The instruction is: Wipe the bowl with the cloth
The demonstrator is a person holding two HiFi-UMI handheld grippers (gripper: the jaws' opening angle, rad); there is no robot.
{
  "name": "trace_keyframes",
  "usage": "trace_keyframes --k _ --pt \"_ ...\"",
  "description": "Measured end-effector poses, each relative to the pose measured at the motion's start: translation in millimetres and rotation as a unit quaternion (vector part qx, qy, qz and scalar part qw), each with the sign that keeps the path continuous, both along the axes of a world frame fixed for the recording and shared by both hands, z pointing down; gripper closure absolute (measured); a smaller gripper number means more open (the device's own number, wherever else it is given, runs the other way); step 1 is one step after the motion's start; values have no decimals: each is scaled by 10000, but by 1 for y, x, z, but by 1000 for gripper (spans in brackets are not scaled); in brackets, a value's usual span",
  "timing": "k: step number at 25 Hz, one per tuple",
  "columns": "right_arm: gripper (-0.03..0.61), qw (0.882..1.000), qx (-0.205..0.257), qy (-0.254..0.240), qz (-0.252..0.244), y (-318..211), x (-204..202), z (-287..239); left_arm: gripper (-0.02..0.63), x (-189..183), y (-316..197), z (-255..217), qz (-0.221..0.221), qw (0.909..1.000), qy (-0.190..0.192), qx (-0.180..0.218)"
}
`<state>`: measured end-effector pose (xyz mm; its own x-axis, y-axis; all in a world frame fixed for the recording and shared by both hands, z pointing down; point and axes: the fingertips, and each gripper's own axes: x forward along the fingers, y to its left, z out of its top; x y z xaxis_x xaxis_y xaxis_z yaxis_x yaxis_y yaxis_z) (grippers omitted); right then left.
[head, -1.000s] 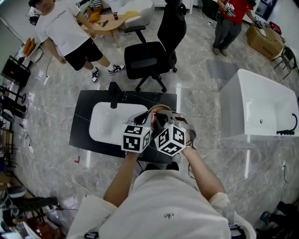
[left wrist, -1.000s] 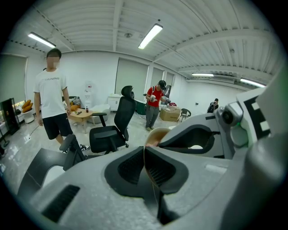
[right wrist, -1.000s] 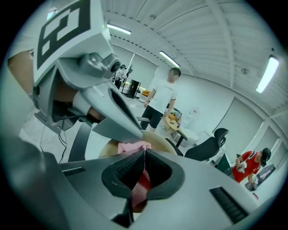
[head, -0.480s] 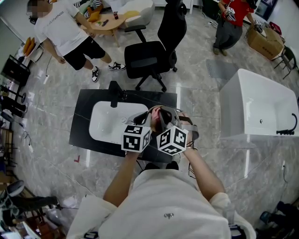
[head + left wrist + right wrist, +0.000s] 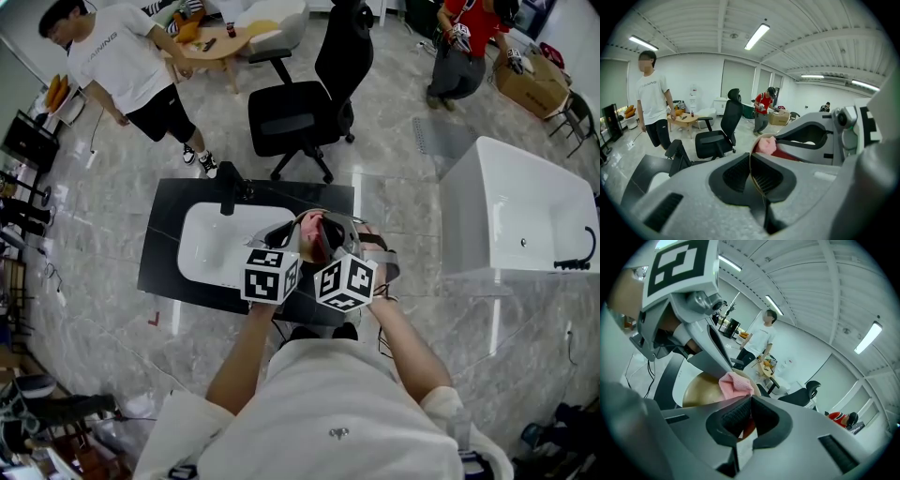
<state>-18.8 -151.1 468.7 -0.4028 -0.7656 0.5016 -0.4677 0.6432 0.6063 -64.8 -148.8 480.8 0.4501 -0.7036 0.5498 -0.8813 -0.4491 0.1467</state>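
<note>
I hold a tan bowl (image 5: 302, 228) up above the counter, tipped on its side. My left gripper (image 5: 296, 246) is shut on the bowl's thin rim (image 5: 751, 161), which runs straight between its pads (image 5: 736, 172). Over in the right gripper view, my right gripper (image 5: 749, 405) is shut on a pink cloth (image 5: 735, 383) that presses against the bowl's inner wall (image 5: 701, 392). The cloth (image 5: 765, 145) also peeks over the rim in the left gripper view, with the right gripper (image 5: 820, 136) behind it. The two marker cubes sit side by side in the head view.
Below the bowl lies a black counter (image 5: 157, 267) with a white sink (image 5: 211, 246) and a black faucet (image 5: 228, 187). A black office chair (image 5: 300, 108) stands beyond it and a white bathtub (image 5: 525, 211) to the right. Two people (image 5: 122, 61) stand at the far side.
The right gripper and cloth have shifted slightly against the bowl. The left gripper holds the rim as before. The person in white has stepped closer to the counter.
</note>
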Motion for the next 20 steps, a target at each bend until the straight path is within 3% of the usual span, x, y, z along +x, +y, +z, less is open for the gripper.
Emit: trace_keyframes --k 10,16,20 --pt "565 9994 21 198 -298 5 -16 7 591 13 5 -2 189 9998 -17 27" --pt "565 9909 630 1126 -387 0 0 8 591 4 0 2 81 9999 -102 -7" --pt "565 9898 514 1258 -436 5 3 19 591 -4 -4 5 27 9999 -147 8"
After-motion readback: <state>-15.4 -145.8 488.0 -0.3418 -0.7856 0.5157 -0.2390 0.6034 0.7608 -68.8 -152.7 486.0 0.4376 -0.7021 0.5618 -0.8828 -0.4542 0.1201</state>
